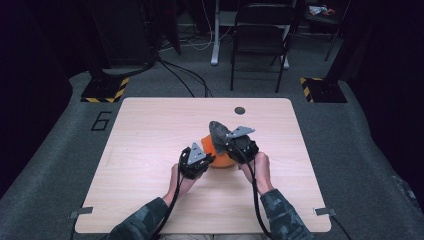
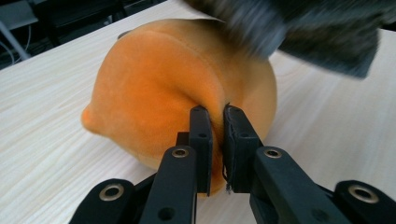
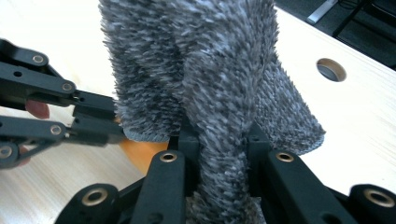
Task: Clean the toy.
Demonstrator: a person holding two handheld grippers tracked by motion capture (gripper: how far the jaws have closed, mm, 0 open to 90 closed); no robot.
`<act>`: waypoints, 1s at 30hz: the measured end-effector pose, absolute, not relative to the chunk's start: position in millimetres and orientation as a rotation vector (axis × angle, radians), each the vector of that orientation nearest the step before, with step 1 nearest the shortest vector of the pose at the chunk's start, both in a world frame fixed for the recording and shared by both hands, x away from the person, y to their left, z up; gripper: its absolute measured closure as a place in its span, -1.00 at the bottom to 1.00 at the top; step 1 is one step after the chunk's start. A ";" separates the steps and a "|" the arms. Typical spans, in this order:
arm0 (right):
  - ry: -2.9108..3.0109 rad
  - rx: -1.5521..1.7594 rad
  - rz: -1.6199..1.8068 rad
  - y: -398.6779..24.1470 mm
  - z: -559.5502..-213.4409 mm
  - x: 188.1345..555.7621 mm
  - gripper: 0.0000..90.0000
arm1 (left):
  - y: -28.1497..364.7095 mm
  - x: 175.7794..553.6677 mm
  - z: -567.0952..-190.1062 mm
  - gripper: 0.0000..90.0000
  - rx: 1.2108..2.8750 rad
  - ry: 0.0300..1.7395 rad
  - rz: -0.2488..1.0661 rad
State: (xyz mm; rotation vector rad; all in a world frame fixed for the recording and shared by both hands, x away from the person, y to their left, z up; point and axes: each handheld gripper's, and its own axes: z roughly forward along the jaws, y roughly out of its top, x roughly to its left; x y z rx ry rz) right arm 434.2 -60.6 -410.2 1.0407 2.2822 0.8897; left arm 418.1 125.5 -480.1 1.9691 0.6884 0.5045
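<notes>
Both grips are made: the left tool [image 2: 215, 116] pinches a fold of the orange plush toy [image 2: 177, 79] near the counter [image 1: 150, 130] centre, the right tool [image 3: 219, 140] pinches the grey fuzzy cloth [image 3: 205, 70] raised above it, apparently not yet draped on.

Left gripper [image 1: 197, 161]: jaws pinching nearly together, pointing up-table.
Right gripper [image 1: 239, 142]: jaws clamping, hovering raised beside it.

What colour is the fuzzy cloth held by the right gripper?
The fuzzy cloth is mottled dark grey with lighter flecks, clearest in the right gripper view.
</notes>
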 end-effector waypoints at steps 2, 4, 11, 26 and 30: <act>2.280 1.025 0.847 -57.3 -424.5 438.9 0.66 | 125.3 418.9 -481.8 0.84 1.978 0.689 0.503; 2.279 1.034 0.829 -57.0 -427.6 439.9 0.66 | 125.8 420.1 -484.2 0.84 1.973 0.694 0.491; 2.263 1.072 0.714 -71.9 -439.5 450.2 0.66 | 128.2 424.2 -488.1 0.83 1.982 0.697 0.488; 2.352 1.382 0.646 -121.0 -484.4 480.6 0.66 | 135.4 428.7 -490.7 0.79 1.960 0.715 0.448; 2.317 1.362 0.716 -126.0 -464.9 477.6 0.66 | 136.5 428.6 -490.5 0.79 1.964 0.714 0.439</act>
